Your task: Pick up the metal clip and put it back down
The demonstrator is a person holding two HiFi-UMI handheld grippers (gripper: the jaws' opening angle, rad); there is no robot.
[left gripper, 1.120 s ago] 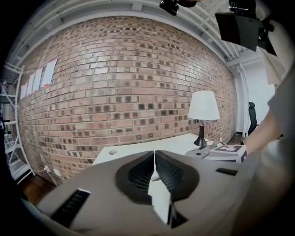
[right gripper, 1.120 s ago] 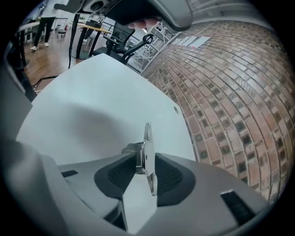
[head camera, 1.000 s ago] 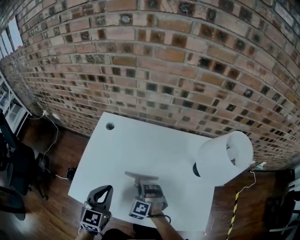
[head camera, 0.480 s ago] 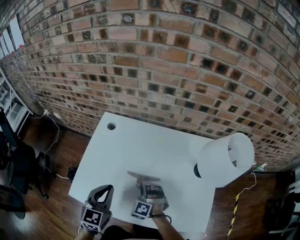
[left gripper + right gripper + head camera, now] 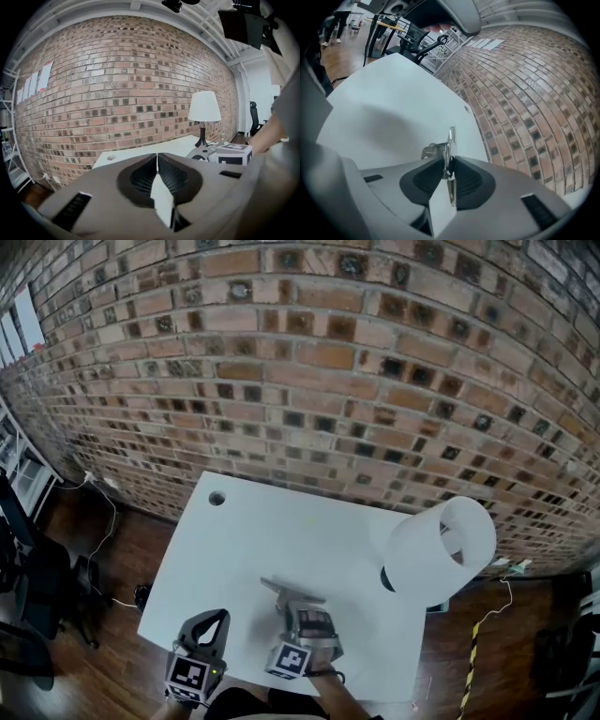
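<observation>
The metal clip (image 5: pixel 450 140) stands on edge between the pads of my right gripper (image 5: pixel 449 161), which is shut on it; its flat plate and spring stick out past the fingertips. In the head view the clip (image 5: pixel 292 593) shows as a grey bar at the tip of the right gripper (image 5: pixel 300 613), over the front part of the white table (image 5: pixel 253 531). My left gripper (image 5: pixel 214 620) hangs at the table's front left edge with its jaws together and nothing between them (image 5: pixel 157 157).
A white-shaded lamp (image 5: pixel 436 549) on a dark base stands at the table's right side, also in the left gripper view (image 5: pixel 204 108). A cable hole (image 5: pixel 217 498) sits in the far left corner. A brick wall (image 5: pixel 300 352) runs behind the table.
The clip at the right gripper's tip now lies slanted instead of level, and the whole view has shifted slightly. The left gripper has stayed where it was.
</observation>
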